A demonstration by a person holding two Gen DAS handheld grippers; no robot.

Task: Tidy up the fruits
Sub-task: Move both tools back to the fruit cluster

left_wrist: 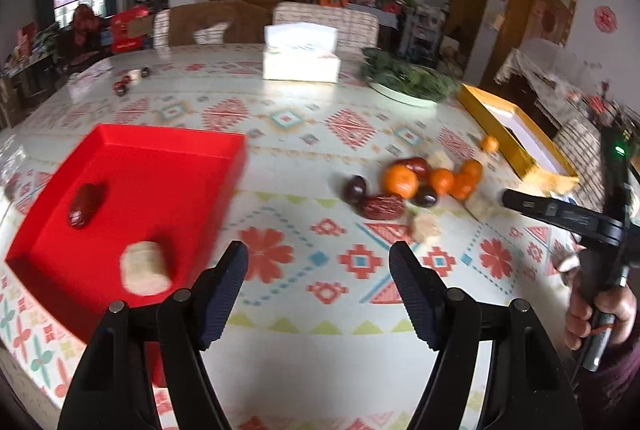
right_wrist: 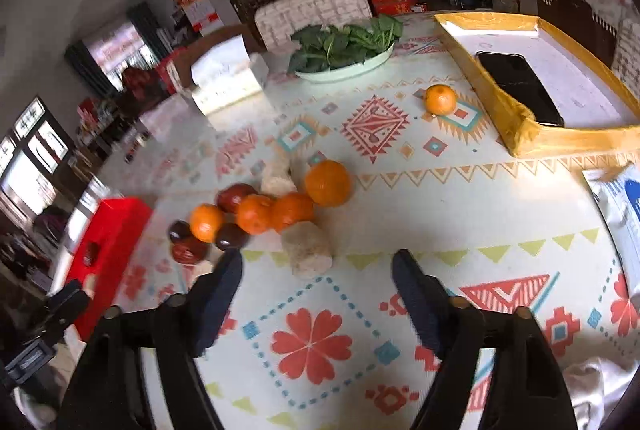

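Fruit pile (right_wrist: 256,213) sat mid-table at 11 o'clock of the right gripper (right_wrist: 318,270), nearer it than the left gripper (left_wrist: 318,262), which saw it at 1 o'clock; both grippers spread, empty.

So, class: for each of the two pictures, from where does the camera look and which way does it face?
Left wrist: sits on the left gripper, looks down across the table at the red tray; own open fingers, right gripper and a hand show.
Right wrist: sits on the right gripper, looks at the fruit pile and yellow tray; own open fingers show.
Shared: fruit pile, red tray, yellow tray.
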